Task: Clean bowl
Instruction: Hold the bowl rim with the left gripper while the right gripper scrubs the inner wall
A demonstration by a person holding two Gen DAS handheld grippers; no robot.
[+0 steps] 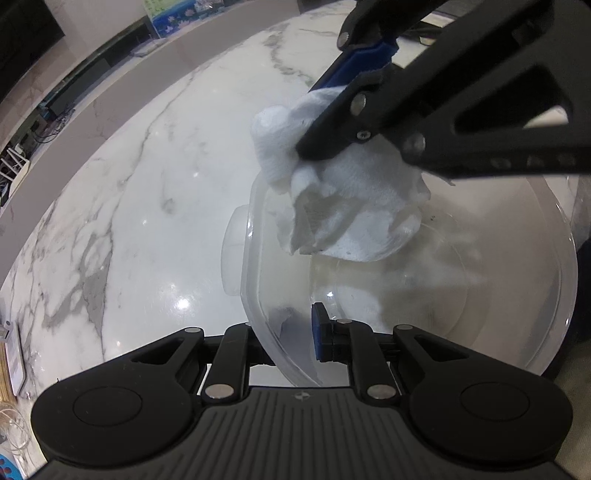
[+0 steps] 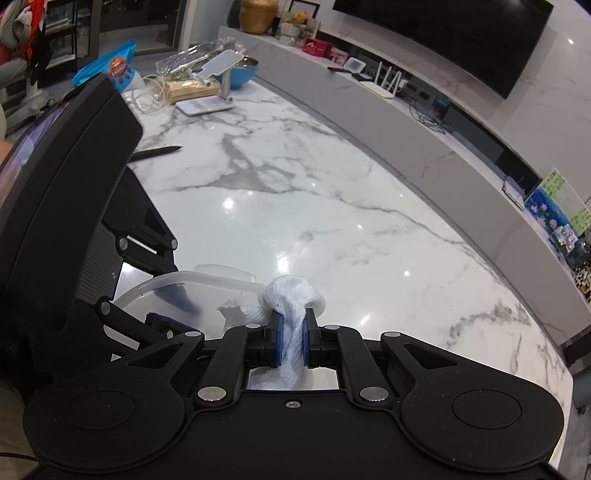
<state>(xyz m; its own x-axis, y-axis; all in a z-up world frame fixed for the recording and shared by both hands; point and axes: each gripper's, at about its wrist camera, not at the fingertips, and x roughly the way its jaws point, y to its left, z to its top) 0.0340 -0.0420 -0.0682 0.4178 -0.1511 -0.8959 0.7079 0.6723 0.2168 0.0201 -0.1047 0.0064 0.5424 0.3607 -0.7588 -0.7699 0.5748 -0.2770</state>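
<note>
The left wrist view looks steeply down, close over the clear bowl (image 1: 424, 295) on the marble tabletop (image 1: 147, 221). The right wrist view looks lower across the tabletop toward the far wall. Both share bowl, white cloth (image 2: 291, 299) and tabletop.

Bystander items on and around the marble counter

White marble counter (image 2: 295, 206) with grey veins, glossy, spreads ahead of the claw. Far ahead and left: black pen (image 2: 157, 152) lying flat; beyond it a white phone stand (image 2: 214, 92) with tilted plate, a blue bowl (image 2: 243, 74) just behind, a coiled pale cable (image 2: 149, 98), crinkled clear wrap (image 2: 199, 55), a blue snack bag (image 2: 107, 68). Grey ledge (image 2: 424, 122) runs ahead and to the right; on it a white router (image 2: 384, 85) with upright antennas, tangled black cables (image 2: 428, 118), a colourful flower picture (image 2: 557, 206) at far right. Large dark screen (image 2: 461, 33) on the wall above. Gold jar (image 2: 258, 14) at top, far ahead.
</note>
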